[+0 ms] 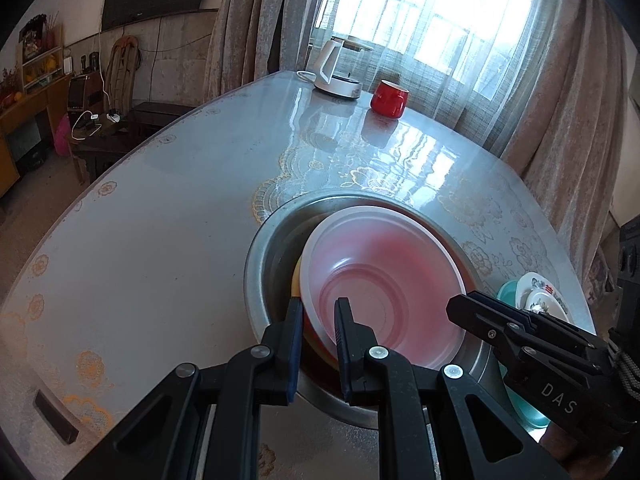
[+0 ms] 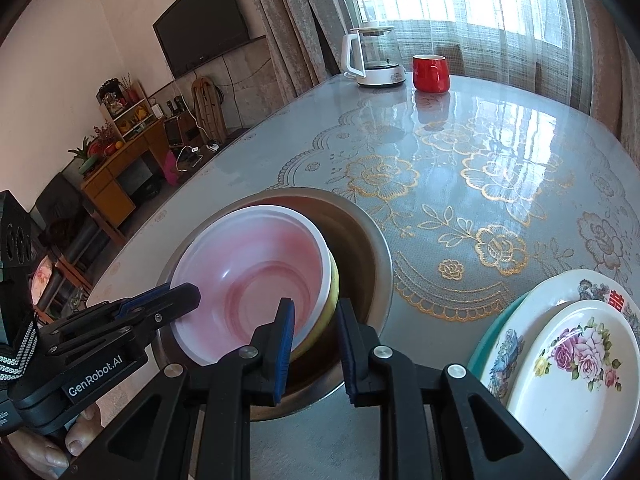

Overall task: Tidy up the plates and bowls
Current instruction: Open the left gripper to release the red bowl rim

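The left claw [image 1: 318, 312] is clenched on the near rim of the pink bowl [image 1: 384, 280], which sits tilted on a yellow bowl [image 2: 334, 284] inside the metal basin [image 1: 264, 248] on the table [image 1: 160, 220]. The right claw [image 2: 316, 320] grips the stacked rims of the pink and yellow bowls on the other side. A stack of flowered plates [image 2: 576, 360] lies just beside the basin.
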The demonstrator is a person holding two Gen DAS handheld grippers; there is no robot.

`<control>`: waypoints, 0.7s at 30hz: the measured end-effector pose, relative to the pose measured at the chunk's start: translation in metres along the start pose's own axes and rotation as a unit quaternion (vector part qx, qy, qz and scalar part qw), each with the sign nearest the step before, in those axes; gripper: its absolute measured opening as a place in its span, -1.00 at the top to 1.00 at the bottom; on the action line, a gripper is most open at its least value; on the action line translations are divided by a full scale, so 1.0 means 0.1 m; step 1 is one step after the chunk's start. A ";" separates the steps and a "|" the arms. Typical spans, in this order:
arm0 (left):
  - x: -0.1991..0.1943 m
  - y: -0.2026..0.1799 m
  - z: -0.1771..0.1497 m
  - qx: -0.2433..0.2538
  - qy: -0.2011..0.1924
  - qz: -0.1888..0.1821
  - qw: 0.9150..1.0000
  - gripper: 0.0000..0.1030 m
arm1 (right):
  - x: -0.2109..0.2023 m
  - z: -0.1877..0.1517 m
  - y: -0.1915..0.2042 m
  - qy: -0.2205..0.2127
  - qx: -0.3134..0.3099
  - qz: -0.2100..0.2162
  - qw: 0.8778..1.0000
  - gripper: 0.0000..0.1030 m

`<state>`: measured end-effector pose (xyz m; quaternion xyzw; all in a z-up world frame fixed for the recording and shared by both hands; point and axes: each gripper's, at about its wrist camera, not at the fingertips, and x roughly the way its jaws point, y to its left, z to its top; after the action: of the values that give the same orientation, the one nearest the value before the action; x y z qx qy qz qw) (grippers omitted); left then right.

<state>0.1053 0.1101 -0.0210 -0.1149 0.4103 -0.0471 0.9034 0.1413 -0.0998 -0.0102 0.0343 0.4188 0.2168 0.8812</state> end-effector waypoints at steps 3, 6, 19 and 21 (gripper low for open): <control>-0.01 0.01 0.00 -0.002 0.000 -0.001 1.000 0.70 | -0.03 0.00 -0.04 -0.004 0.009 0.008 1.000 0.59; -0.02 0.01 -0.01 0.000 -0.002 0.001 1.000 0.70 | -0.06 0.00 -0.10 -0.008 0.024 0.020 0.999 0.59; -0.12 0.08 0.04 -0.016 -0.015 -0.004 1.000 0.58 | -0.19 -0.06 -0.31 -0.018 0.072 0.019 0.997 0.54; -0.15 0.13 0.06 -0.020 -0.020 -0.001 1.000 0.58 | -0.20 -0.08 -0.37 -0.016 0.084 0.024 0.996 0.54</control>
<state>0.0998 0.1263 -0.0096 -0.1346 0.3932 -0.0372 0.9088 0.1371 -0.1421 -0.0104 0.1221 0.4207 0.2015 0.8761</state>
